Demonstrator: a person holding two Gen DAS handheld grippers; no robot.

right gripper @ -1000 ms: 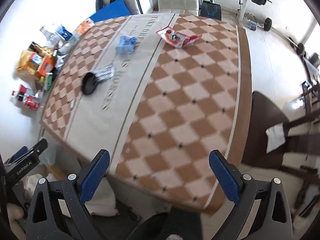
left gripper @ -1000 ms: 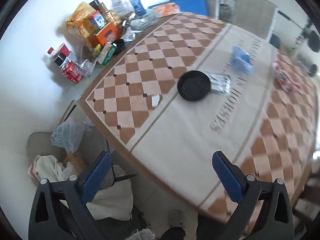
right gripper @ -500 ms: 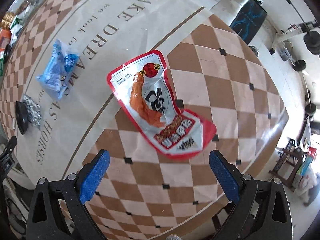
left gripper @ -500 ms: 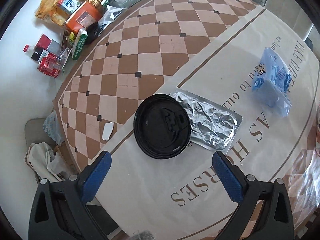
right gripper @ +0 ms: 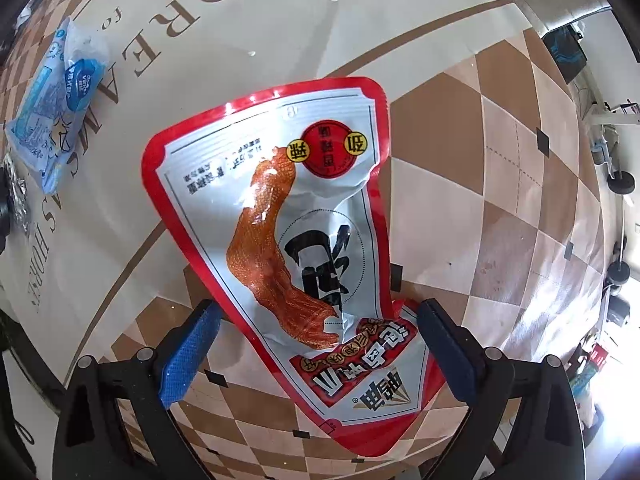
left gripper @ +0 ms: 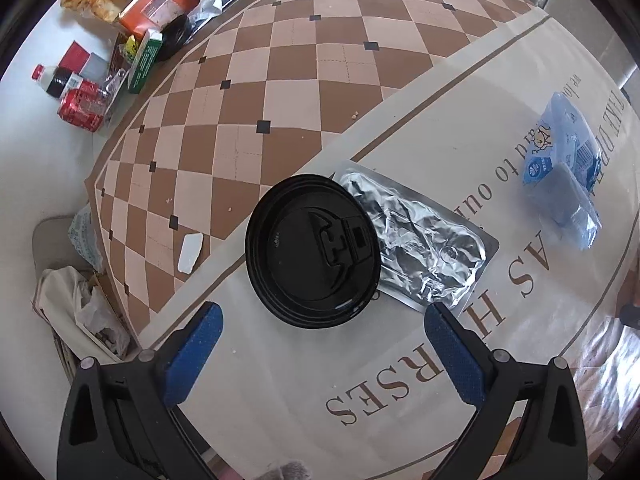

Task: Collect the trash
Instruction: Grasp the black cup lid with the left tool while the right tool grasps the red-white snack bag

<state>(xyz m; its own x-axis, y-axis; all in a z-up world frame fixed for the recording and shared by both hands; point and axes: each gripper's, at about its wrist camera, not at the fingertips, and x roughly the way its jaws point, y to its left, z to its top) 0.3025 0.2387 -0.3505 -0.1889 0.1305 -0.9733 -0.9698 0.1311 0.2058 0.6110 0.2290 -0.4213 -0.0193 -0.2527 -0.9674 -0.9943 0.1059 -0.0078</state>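
On the checkered tablecloth with its printed cream band, nothing had yet been gathered, so far as either view showed; the left gripper hung with its jaws spread wide and empty just short of a black coffee-cup lid, which lay flat on the cream band and overlapped the near edge of a crumpled silver foil wrapper; a small white scrap lay apart on a brown square to the lid's left, and a blue plastic wrapper lay well apart toward the far right; along the far left edge of the table stood a clutter of groceries, among them an orange box and a red can, which I judged to be goods and not trash; the right gripper was likewise parted and gripped nothing, its blue fingers straddling the lower part of a red-and-white snack pouch that lay curled across the boundary of cream band and brown squares, whether the pads touched it I could not tell; the blue plastic wrapper showed again at the upper left of that view; by my reading both hands were poised for a first pickup, lid on the left and pouch on the right, so the whole of the collecting remained, namely lid, foil, scrap, blue wrapper and pouch; no bin appeared on the table, though a white bag slumped on the floor beside it.
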